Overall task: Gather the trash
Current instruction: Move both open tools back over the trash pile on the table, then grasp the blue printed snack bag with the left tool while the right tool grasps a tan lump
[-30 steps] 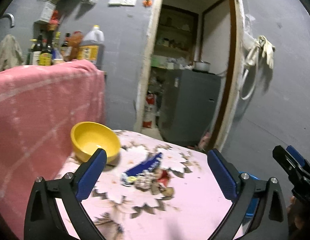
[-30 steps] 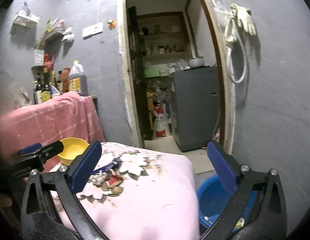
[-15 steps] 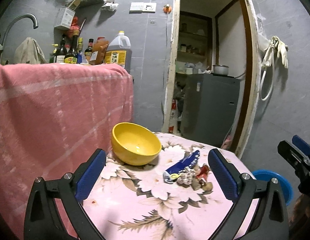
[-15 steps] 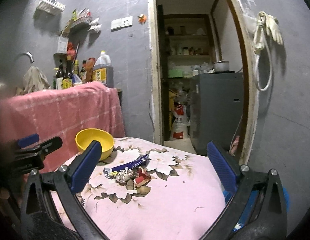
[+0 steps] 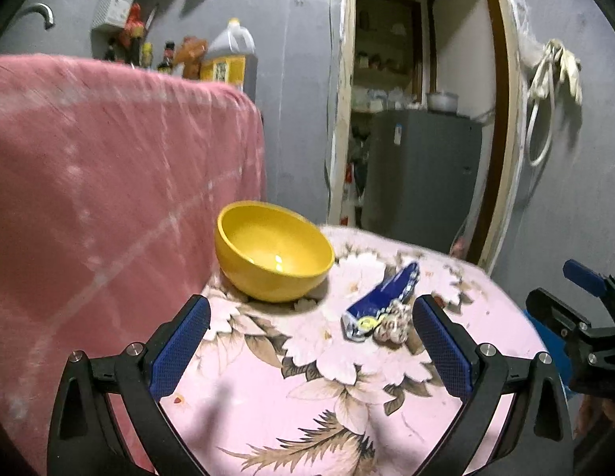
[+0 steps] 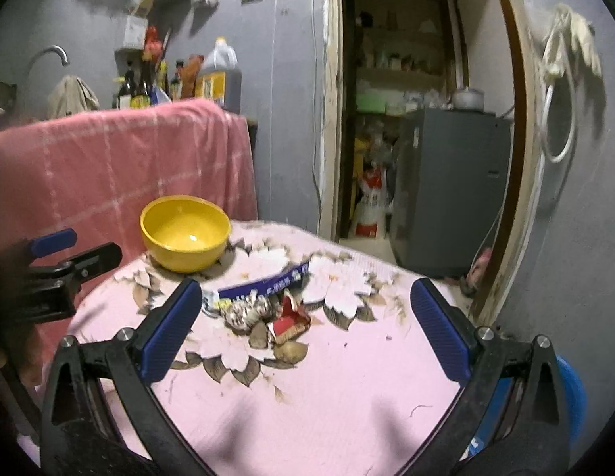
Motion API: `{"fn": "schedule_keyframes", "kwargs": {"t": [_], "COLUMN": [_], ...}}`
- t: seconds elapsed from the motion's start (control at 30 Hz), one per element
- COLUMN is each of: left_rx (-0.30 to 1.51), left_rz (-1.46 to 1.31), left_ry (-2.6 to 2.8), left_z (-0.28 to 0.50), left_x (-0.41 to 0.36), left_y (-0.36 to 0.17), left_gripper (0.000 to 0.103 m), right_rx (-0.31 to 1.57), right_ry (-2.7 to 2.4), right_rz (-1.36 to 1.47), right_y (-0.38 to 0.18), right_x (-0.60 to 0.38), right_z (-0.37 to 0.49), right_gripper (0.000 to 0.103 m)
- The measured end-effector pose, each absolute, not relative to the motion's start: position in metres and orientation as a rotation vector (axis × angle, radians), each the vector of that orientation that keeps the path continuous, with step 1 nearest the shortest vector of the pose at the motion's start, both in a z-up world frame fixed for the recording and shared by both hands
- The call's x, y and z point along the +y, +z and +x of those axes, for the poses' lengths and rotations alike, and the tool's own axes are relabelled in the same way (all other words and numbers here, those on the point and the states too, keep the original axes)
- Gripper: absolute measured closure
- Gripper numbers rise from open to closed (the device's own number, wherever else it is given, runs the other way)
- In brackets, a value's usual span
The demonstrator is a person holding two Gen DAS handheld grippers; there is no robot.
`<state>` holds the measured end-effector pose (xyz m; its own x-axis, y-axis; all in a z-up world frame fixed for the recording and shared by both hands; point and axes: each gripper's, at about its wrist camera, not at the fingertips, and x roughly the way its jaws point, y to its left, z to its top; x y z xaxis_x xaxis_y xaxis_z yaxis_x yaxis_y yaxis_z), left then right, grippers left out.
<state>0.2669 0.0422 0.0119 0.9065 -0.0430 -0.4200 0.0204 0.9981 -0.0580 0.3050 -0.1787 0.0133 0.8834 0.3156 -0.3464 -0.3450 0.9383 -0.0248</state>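
A small heap of trash lies on the pink flowered tablecloth [image 6: 347, 377]: a blue wrapper [image 6: 264, 285] [image 5: 385, 295], a crumpled striped wrapper [image 6: 246, 311] [image 5: 393, 323], a red scrap [image 6: 289, 323] and brown peels [image 6: 289, 351]. A yellow bowl [image 6: 184, 234] [image 5: 273, 252] stands behind it, empty. My left gripper [image 5: 307, 343] is open and empty, low over the table in front of the bowl. My right gripper [image 6: 307, 327] is open and empty, with the trash heap showing between its fingers, farther off.
A pink checked cloth [image 5: 109, 166] hangs over a counter on the left, with bottles [image 6: 148, 83] and an oil jug [image 6: 218, 79] behind. A blue bin [image 6: 569, 392] stands on the floor right of the table. An open doorway with a grey fridge [image 6: 446, 190] lies beyond.
Both grippers have come closer to the table and lower. The bowl and the trash heap look larger. Both grippers stay open and empty.
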Motion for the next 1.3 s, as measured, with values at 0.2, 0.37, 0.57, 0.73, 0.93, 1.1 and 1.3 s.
{"fn": "schedule_keyframes", "kwargs": {"t": [0.2,0.37,0.57,0.73,0.93,1.1,1.3], "left_rx": [0.553,0.633,0.723,0.776,0.872,0.915,0.942], "left_rz": [-0.046,-0.047,-0.082,-0.117,-0.196,-0.286,-0.341], "left_ry": [-0.057,-0.095,-0.15,-0.188,-0.198,-0.234,-0.239], "left_z": [0.295,0.315,0.339,0.354,0.374,0.385,0.392], "left_x": [0.041,0.037,0.035,0.033,0.039,0.046,0.049], "left_y": [-0.003,-0.013,-0.022,-0.028,-0.039,-0.044,-0.046], "left_gripper": [0.004,0.015,0.042,0.059,0.071,0.071,0.09], "right_rx": [0.482,0.626,0.766,0.823,0.888,0.921,0.944], "right_ry": [0.363,0.379,0.41,0.437,0.476,0.489,0.491], "right_rz": [-0.059,-0.07,-0.063,-0.083,-0.121,-0.09,-0.042], "right_y": [-0.005,-0.022,-0.041,-0.051,-0.064,-0.069,-0.073], "right_x": [-0.174,-0.168,-0.164,-0.155,-0.143,-0.143,-0.151], "right_z": [0.333,0.36,0.381,0.391,0.4,0.409,0.415], "right_gripper": [0.0,0.009,0.025,0.032,0.042,0.049,0.057]}}
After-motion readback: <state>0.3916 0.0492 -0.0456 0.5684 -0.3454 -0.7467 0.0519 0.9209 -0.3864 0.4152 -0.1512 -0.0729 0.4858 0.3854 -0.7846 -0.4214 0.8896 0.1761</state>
